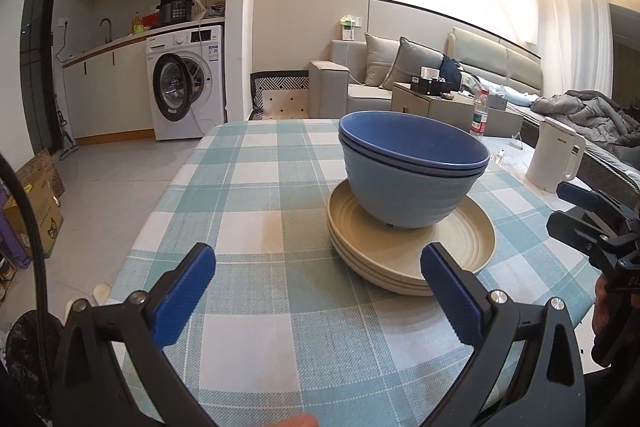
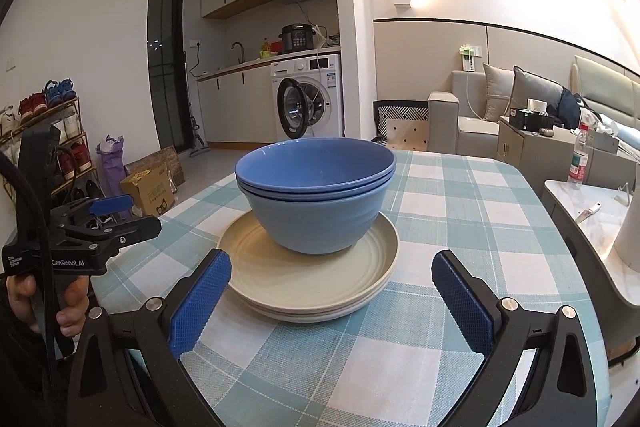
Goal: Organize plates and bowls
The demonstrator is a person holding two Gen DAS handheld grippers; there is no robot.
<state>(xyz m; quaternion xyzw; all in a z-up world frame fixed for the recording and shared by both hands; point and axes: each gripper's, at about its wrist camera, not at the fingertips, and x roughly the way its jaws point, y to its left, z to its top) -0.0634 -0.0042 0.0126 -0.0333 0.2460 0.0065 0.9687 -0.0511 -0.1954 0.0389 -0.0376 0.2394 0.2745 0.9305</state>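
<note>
**Desk:** What does the left wrist show?

**Me:** My left gripper [image 1: 318, 291] hovers low over the checked tablecloth [image 1: 256, 187], jaws spread wide, nothing between them. Ahead and slightly right sit the stacked blue bowls [image 1: 412, 183], nested and standing on the stack of cream plates [image 1: 412, 259]. My right pad overlaps the near plate rim in the picture; I can't tell whether it touches. The right gripper [image 1: 592, 211] shows at the far right edge, seen side-on. A white kettle [image 1: 556, 155] stands beyond it.

**Desk:** And the right wrist?

**Me:** The right gripper [image 2: 332, 301] is also wide apart and empty, facing the same pile: bowls [image 2: 316, 203] centred on the plates [image 2: 312, 279], near the middle of the table. The left gripper [image 2: 108, 223] sits off to the left, a hand [image 2: 60, 303] on its handle.

**Desk:** Which step are we on?

**Me:** Judging by one tidy pile and both claws empty, stacking looks finished, or nearly. If anything remains, it's relocating the pile: I'd pinch the bottom plate rim from both sides and lift level, since the bowls could slide.
</note>
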